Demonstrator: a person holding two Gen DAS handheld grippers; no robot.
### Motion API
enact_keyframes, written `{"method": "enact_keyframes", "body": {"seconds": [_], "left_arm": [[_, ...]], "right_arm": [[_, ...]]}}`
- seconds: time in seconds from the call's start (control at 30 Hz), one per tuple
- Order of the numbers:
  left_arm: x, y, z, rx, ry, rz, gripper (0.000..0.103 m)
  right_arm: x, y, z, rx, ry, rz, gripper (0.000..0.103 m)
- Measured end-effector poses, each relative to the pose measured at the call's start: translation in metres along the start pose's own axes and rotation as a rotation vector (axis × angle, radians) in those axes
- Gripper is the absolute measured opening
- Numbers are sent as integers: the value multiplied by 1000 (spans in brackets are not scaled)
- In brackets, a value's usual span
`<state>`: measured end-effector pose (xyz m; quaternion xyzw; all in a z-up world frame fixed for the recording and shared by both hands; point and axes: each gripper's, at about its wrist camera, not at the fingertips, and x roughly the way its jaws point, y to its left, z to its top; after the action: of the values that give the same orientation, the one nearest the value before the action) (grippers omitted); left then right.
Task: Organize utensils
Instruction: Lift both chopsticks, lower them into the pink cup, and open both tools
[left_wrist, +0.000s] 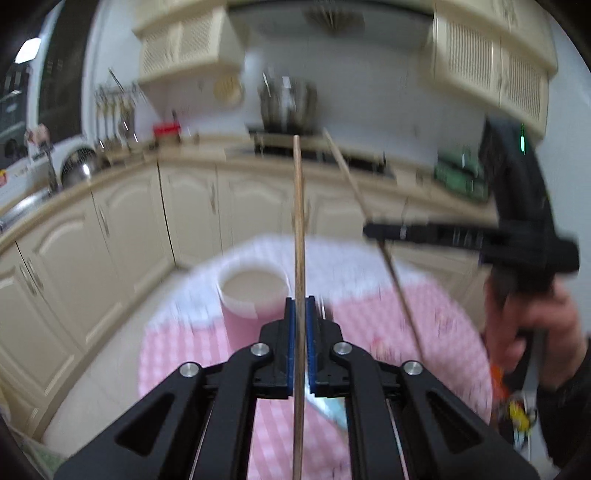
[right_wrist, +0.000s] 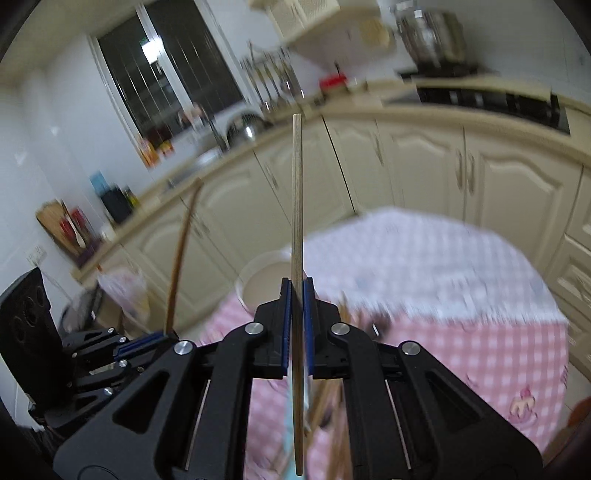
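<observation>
Left wrist: slim wooden chopstick (left_wrist: 299, 229) clamped in jaws, round pink cup (left_wrist: 251, 295)

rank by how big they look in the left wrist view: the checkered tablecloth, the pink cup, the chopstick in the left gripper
1. checkered tablecloth, widest area by far
2. chopstick held in the left gripper: longest, but very thin and close to the lens, so unsure against the cup
3. pink cup

Even, soft indoor light in both views; no hard shadows. Ceiling lamp reflection (left_wrist: 27, 50) glares in dark window (right_wrist: 166, 77). Strong motion blur smears checked tablecloth (left_wrist: 369, 317), white cup (left_wrist: 253, 288) and cabinets (right_wrist: 406, 162); near gripper links stay sharp. Fisheye bends countertop (right_wrist: 443, 110); black vignette rings corners.
</observation>
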<state>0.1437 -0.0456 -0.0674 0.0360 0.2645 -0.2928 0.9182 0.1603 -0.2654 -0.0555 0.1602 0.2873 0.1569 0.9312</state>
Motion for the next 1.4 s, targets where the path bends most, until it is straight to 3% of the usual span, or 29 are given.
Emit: {"method": "enact_keyframes", "body": {"seconds": [0.27,0.47,0.6,0.77,1.1,1.13,1.17,1.2,1.23,1.27,1.3,1.37,1.4], "left_arm": [[0,24,60,-102,-310,36,5],[36,29,87,-144,-391,50,5],[73,35,86,-151,-367,70,5],[105,42,61,-177,-323,84,5],[125,56,34,-177,-288,123,5],[125,56,33,-180,-286,125,7],[123,56,32,-176,-281,124,17],[121,56,32,-172,-278,125,28],[116,57,31,-174,-284,138,46],[112,57,31,-176,-289,141,63],[105,59,30,-182,-300,137,68],[94,60,29,-190,-312,146,83],[87,60,28,-193,-315,155,85]], "right_arm": [[25,28,48,-7,-160,27,7],[51,29,66,-29,-224,-12,7],[71,23,67,-21,-240,-32,7],[92,18,58,-19,-242,-40,7],[111,11,41,-9,-170,-64,7],[111,10,41,-3,-158,-63,8],[109,7,41,2,-147,-62,8],[106,5,41,6,-138,-64,19],[102,3,40,15,-142,-68,47],[96,0,41,29,-154,-72,67],[87,-4,40,44,-177,-76,81],[75,-6,41,46,-180,-80,81],[69,-7,41,50,-178,-79,84]]}}
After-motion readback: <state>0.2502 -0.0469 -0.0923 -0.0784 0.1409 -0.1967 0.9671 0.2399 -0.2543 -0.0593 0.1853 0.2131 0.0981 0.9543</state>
